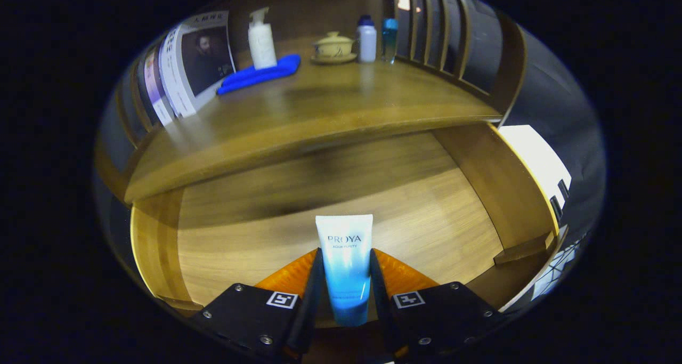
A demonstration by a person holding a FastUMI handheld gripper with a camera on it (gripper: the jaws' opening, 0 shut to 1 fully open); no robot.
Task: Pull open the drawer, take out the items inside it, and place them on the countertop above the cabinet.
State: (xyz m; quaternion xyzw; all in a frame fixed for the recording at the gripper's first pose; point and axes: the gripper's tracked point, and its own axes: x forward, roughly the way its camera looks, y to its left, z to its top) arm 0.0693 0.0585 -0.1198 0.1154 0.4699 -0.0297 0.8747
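Claw [345,278] clamped on tube [344,257], held over open drawer [426,215], below countertop [298,119]

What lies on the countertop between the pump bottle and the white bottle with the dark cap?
In the gripper view, a lidded tea bowl on a saucer stands between the pump bottle and white bottle.

A home dressing corner here: wooden desk [319,113] carrying a pump bottle [261,40], lidded teacup [333,46], toiletry bottles [366,40], magazines [197,63] leaning alongside.
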